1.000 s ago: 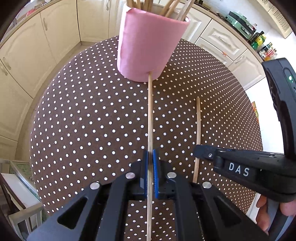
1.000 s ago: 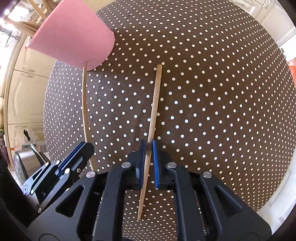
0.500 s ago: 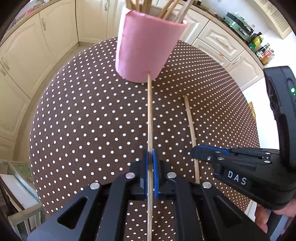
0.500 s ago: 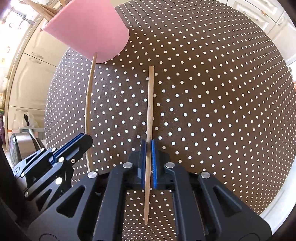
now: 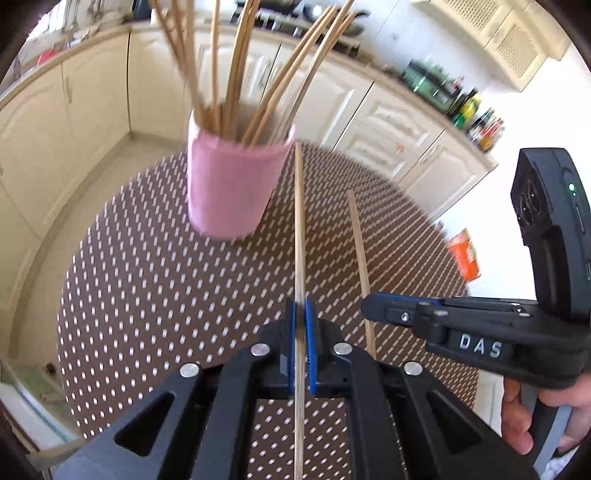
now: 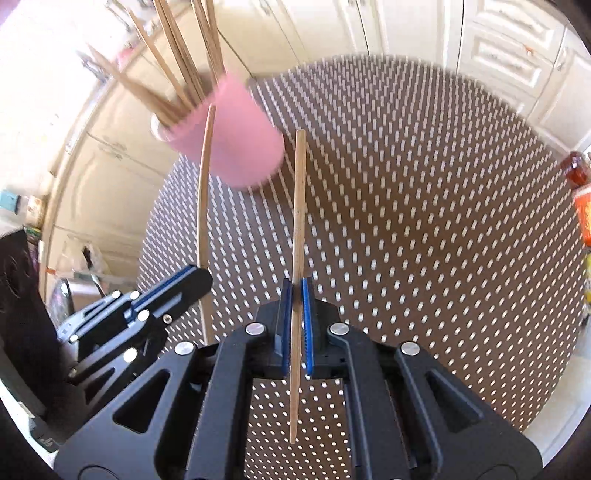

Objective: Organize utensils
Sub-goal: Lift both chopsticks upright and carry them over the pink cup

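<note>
Left wrist view: left gripper [image 5: 303,314] with jaws clamped on a wooden chopstick [image 5: 299,229] running straight ahead from between the blue pads, clear of the tabletop [image 5: 155,302]. Round tabletop, brown cloth with white dots, blurred. Pink holder [image 5: 231,188] ahead and left of the jaws, standing on the cloth, packed with more sticks fanning upward. Right of the jaws: right gripper [image 5: 369,308] pinching a second chopstick [image 5: 358,240], a hand [image 5: 535,417] on its grip at lower right. Beyond: cream cabinets [image 5: 92,110] wrapping the room, bottles [image 5: 476,118] on the counter far right.

Right wrist view: right gripper [image 6: 297,291] with jaws closed on second chopstick [image 6: 299,206], thin end hanging back below the pads, off the cloth. Left gripper [image 6: 192,277] left of the jaws holding chopstick [image 6: 204,184] whose tip overlaps pink holder [image 6: 240,147] ahead-left. Dotted tabletop [image 6: 424,221] filling the view ahead and right. Cream cabinets [image 6: 369,26] behind.
</note>
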Demonstrator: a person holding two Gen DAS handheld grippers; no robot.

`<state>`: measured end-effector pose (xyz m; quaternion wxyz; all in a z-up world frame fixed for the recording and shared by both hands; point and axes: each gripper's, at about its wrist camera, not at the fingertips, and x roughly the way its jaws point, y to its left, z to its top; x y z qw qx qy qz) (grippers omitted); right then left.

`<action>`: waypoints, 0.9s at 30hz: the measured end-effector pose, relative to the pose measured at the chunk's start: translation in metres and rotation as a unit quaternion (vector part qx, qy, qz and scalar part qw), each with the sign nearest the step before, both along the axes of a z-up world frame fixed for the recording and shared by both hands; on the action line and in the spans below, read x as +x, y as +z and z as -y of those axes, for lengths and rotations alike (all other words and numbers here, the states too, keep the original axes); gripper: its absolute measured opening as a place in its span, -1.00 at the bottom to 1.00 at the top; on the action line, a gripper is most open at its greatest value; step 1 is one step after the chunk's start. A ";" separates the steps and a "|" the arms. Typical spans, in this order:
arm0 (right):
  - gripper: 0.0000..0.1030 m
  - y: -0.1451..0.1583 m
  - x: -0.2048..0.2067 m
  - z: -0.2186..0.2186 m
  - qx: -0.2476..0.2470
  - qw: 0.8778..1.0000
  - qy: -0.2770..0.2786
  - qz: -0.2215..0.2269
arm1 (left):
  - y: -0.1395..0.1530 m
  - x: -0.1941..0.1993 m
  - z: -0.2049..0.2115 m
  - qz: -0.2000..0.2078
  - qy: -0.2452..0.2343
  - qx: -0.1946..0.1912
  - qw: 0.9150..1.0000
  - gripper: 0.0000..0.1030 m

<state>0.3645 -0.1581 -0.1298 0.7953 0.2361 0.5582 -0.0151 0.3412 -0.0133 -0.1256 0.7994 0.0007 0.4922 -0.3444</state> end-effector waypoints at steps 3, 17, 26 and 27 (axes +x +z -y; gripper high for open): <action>-0.88 0.026 0.000 0.014 -0.004 0.999 -0.004 0.050 | 0.022 0.000 -0.004 0.034 0.009 -0.035 0.999 -0.89; -0.88 0.133 0.036 0.038 -0.053 0.948 -0.006 0.315 | 0.118 0.046 -0.018 0.187 0.124 -0.160 0.961 -0.89; -0.88 0.119 0.088 0.005 -0.075 0.925 0.035 0.370 | 0.124 0.081 -0.015 0.236 0.201 -0.185 0.933 -0.89; -0.88 0.118 0.091 0.004 -0.076 0.924 0.039 0.372 | 0.125 0.081 -0.016 0.240 0.206 -0.190 0.930 -0.89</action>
